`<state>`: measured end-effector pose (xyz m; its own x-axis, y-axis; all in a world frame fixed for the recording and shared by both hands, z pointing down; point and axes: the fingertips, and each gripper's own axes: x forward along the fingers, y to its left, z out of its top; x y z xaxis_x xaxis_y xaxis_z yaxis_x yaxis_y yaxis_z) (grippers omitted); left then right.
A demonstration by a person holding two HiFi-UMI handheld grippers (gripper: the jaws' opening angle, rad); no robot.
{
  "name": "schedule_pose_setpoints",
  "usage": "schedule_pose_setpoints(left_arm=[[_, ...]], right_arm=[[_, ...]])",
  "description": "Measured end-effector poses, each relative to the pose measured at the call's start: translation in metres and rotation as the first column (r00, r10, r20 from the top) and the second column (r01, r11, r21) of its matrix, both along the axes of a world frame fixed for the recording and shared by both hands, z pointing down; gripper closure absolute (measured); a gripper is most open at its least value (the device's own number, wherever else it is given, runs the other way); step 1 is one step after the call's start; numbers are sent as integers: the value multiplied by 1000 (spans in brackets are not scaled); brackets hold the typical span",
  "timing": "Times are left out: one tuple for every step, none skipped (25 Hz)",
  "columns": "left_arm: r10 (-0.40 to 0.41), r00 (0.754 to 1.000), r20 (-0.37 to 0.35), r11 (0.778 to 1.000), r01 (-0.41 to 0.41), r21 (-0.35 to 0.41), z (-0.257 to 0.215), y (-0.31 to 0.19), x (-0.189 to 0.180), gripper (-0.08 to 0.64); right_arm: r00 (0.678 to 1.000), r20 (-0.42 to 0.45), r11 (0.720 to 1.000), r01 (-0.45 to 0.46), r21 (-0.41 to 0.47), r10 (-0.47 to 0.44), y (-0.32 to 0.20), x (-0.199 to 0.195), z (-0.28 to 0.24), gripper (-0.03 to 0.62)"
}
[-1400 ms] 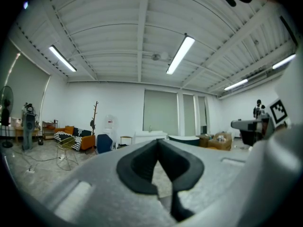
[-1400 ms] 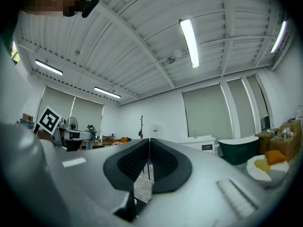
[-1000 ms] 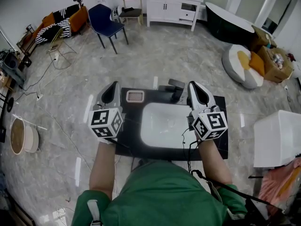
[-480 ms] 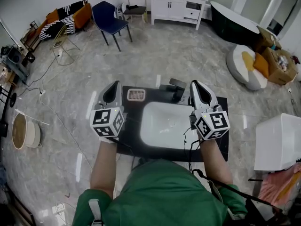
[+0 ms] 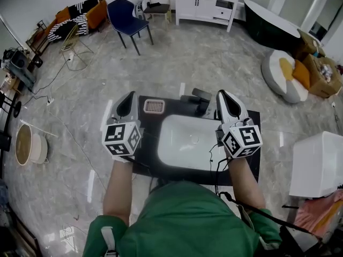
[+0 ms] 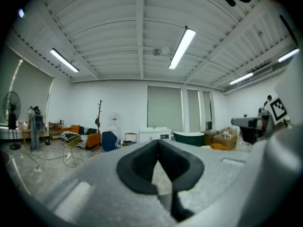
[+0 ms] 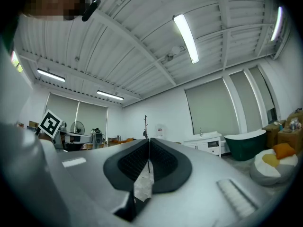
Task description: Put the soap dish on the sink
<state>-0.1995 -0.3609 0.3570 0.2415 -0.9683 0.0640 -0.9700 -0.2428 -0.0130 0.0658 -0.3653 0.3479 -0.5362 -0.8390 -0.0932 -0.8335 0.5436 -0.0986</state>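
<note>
My left tool [image 5: 127, 100] has its jaws pressed together with nothing between them, and my right tool [image 5: 223, 98] is likewise closed and empty. I hold them over the black counter [image 5: 255, 160], one on each side of the white basin [image 5: 187, 142]. The soap dish [image 5: 154, 106] lies flat on the counter at the basin's back left corner, just beside my left tool's tip but apart from it, left of the black faucet [image 5: 201, 101]

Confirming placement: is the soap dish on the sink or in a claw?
On the sink: the soap dish lies on the sink's black top, beside the basin.
</note>
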Motion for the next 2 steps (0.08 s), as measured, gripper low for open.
schedule_pose_setpoints(left_arm=[[-1, 1000, 0, 1000, 1, -1, 2, -1, 1, 561], [-2, 1000, 0, 1000, 2, -2, 4, -2, 3, 561]], right_arm=[[1000, 0, 1000, 1, -1, -1, -1, 2, 2, 586], [1000, 0, 1000, 3, -2, -3, -3, 3, 4, 586]])
